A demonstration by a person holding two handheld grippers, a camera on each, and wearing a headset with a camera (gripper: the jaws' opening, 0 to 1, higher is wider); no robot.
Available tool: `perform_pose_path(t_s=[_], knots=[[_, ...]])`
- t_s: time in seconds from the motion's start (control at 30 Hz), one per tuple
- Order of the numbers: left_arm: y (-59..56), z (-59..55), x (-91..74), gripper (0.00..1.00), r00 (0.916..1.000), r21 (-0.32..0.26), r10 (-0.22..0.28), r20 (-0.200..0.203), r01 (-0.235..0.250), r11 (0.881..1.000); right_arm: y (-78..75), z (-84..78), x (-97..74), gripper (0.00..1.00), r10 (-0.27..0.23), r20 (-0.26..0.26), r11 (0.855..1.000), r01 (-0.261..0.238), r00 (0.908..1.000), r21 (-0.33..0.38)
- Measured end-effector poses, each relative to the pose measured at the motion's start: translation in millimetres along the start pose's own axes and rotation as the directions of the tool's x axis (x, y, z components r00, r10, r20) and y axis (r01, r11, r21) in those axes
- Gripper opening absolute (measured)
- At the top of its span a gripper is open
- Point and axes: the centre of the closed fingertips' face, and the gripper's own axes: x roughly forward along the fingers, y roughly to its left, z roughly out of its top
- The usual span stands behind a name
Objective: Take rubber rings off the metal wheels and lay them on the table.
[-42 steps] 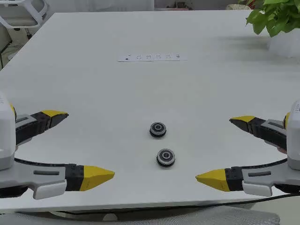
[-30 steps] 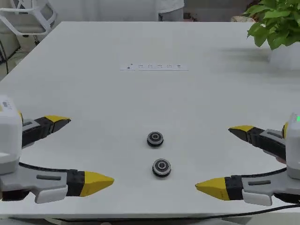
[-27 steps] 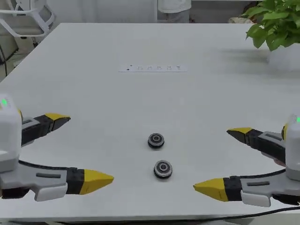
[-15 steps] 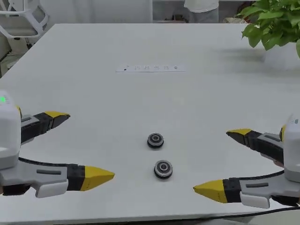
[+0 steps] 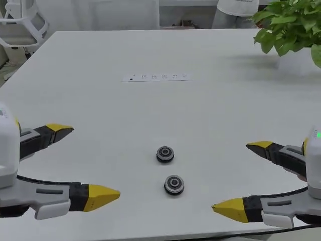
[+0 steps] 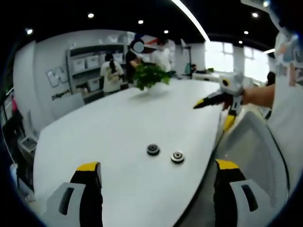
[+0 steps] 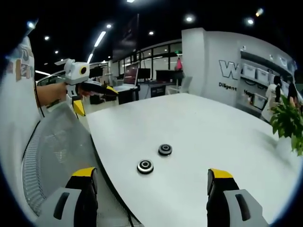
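Two small metal wheels with black rubber rings lie flat near the table's front middle: the farther wheel and the nearer wheel. My left gripper hovers open at the front left, well apart from the wheels. On the front right, my right gripper is open too, with nothing between its yellow-tipped jaws. Each gripper faces the wheels from its side.
A white power strip lies flat mid-table. A potted green plant stands at the back right corner. White office chairs stand beyond the far left edge. The table's front edge runs just below the grippers.
The head camera has tilted and shifted, so the whole scene sits a little differently. Both grippers stay open at the sides and have dropped slightly in the picture. The wheels have not moved.
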Motion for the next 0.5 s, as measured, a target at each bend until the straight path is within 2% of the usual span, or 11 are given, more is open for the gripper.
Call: perform_pose_path(t_s=[0.5], knots=[[5.4, 3.4, 8.0, 1.0, 0.9999, 0.012, -0.014, 0.001, 0.014, 1.0, -7.3, -1.4, -1.7, 0.96, -0.031, -0.005, 1.0, 0.031, 0.9995, 0.002]])
